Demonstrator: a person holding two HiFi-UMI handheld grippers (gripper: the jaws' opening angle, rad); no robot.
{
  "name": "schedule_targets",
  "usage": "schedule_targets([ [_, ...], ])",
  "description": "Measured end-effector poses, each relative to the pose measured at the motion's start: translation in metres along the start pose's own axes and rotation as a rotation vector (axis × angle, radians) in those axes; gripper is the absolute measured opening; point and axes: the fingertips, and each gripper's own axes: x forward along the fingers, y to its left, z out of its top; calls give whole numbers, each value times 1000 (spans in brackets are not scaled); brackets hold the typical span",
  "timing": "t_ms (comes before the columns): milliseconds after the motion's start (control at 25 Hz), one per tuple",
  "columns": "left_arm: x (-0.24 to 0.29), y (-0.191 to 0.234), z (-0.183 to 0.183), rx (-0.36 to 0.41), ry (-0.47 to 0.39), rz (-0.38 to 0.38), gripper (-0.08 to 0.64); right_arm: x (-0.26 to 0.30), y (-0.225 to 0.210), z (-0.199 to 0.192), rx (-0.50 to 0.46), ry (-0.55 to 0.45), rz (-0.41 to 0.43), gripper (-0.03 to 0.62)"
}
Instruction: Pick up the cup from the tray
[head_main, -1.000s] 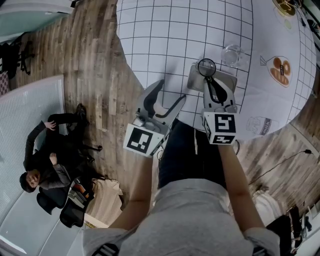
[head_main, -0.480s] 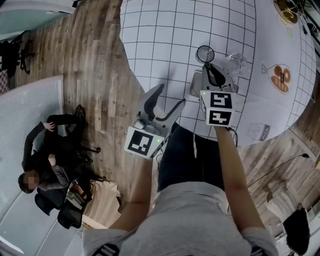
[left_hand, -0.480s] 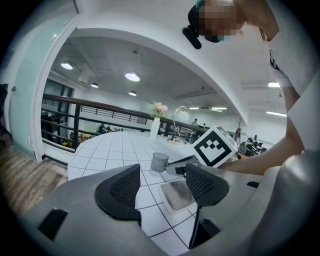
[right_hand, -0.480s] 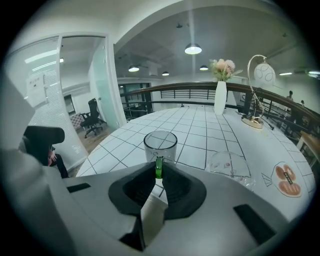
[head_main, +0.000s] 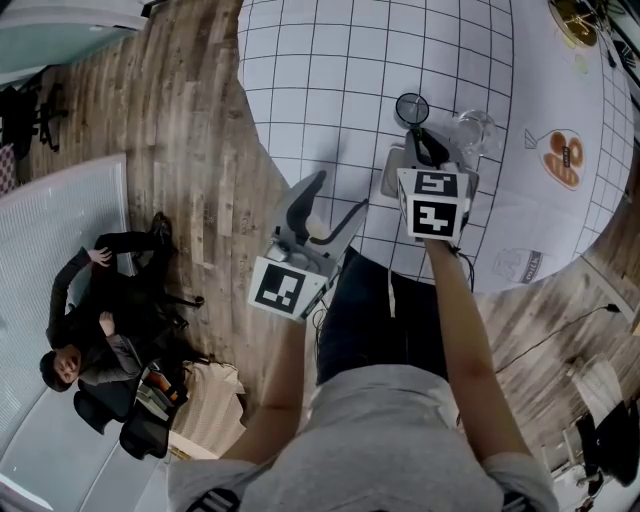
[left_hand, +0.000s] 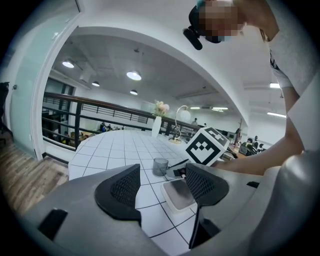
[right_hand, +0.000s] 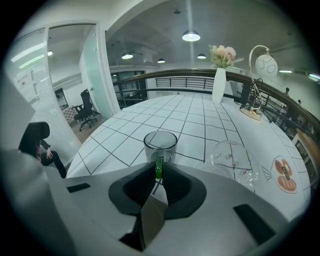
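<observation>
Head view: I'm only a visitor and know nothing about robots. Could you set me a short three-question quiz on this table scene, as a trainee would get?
1. True or false: the small smoky clear cup sits inside the pale grey rectangular tray.
2. Which gripper's jaws stand wide apart with nothing between them? A. left gripper B. right gripper
3. In the right gripper view, what stands just right of the cup?

Key:
1. False: the tray is empty.
2. A. The right gripper is shut on the cup.
3. A clear patterned glass.

cup (head_main: 411, 108) beyond tray (head_main: 392, 176), glass bowl (head_main: 470, 128) right of cup; tray on table (head_main: 340, 90)
</observation>
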Motion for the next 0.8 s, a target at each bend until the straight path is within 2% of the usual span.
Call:
schedule_targets([
  [440,3,0,-2,-5,9,-8,295,3,0,-8,3,9,5,40],
  [600,3,0,-3,4,10,-2,295,1,-1,-5,27,-43,18,41],
  [680,3,-1,-2,5,7,1,295,-2,2,-2,40,-72,42,91],
  [800,4,-1,1,10,0,0,295,-11,2,3,36,-110,38,100],
])
